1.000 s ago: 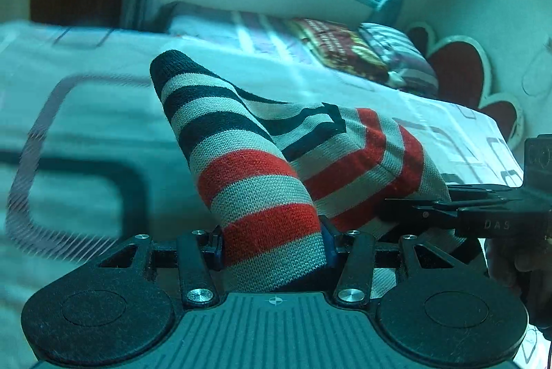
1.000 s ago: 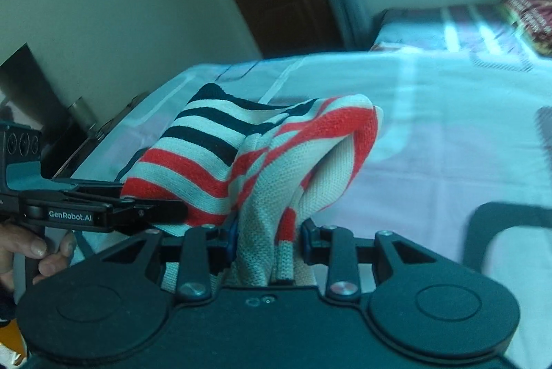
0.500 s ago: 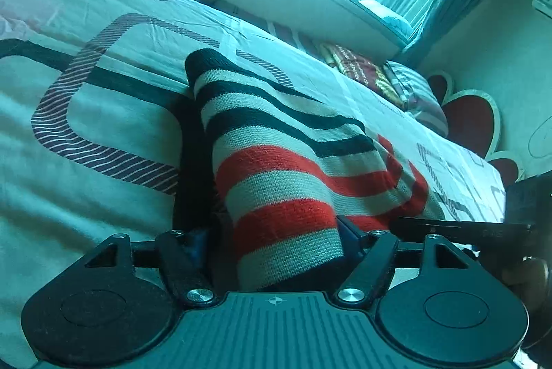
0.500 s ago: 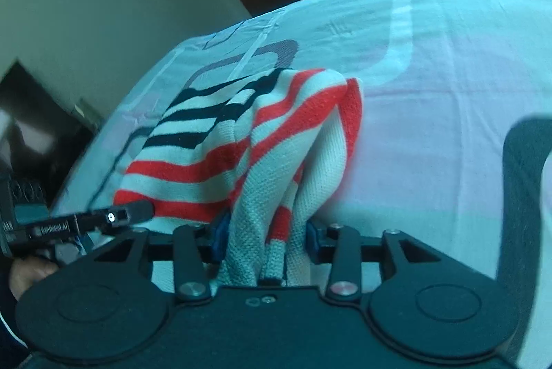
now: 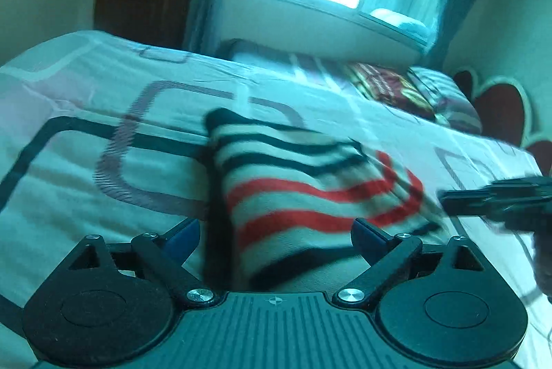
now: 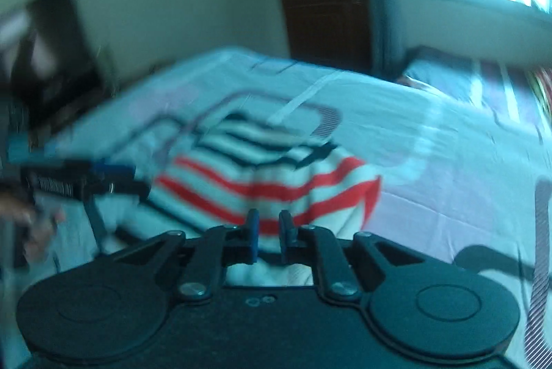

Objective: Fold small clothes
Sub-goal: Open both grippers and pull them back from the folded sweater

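Striped garment (image 5: 310,193) released by both: left gripper (image 5: 276,238) jaws opening, clear of cloth; right gripper (image 6: 269,236) jaws closing empty; garment now flat on bedsheet (image 5: 86,162)

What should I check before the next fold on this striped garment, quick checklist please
1. Left gripper free of the garment: ok, jaws opening, cloth lies between them but the pads are clear of it.
2. Right gripper free of cloth: ok, jaws closing with nothing between them.
3. Garment resting on the bed: ok.
4. Fold lying flat and even: cannot tell, both views are blurred.
5. Bed around the garment clear for the next fold: ok on the visible sheet.
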`<action>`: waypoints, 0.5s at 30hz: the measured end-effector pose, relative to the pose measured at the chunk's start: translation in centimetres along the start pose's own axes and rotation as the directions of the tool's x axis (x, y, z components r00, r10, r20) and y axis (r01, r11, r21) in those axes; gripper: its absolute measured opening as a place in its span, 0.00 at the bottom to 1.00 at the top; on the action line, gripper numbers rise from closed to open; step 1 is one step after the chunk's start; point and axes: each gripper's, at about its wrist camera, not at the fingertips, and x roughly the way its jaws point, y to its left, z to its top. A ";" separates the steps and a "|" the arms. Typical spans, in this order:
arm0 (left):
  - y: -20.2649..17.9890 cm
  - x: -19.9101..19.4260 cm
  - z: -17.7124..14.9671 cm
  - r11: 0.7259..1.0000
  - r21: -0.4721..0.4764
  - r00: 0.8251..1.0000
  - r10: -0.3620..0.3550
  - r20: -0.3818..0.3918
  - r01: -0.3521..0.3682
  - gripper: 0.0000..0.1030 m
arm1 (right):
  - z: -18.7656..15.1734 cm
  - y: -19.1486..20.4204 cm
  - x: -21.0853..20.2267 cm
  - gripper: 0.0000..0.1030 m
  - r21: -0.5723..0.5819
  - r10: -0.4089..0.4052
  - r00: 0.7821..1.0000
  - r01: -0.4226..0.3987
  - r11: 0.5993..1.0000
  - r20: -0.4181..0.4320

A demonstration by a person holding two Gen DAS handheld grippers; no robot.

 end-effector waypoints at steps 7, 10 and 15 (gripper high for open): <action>1.0 2.4 -2.1 0.996 -0.082 0.998 0.024 -0.050 -0.028 0.98 | -1.9 -1.1 2.7 0.00 0.046 -0.106 0.991 0.110 0.993 -0.088; 0.2 2.0 -2.4 0.995 -0.075 0.997 0.069 -0.032 -0.072 0.99 | -1.8 -0.3 3.1 0.00 0.018 -0.139 0.986 0.141 0.990 -0.087; -1.9 0.2 -2.1 0.978 -0.077 0.980 0.193 -0.039 -0.195 1.00 | -2.2 -0.8 2.4 0.07 0.118 -0.109 0.990 0.120 0.986 -0.089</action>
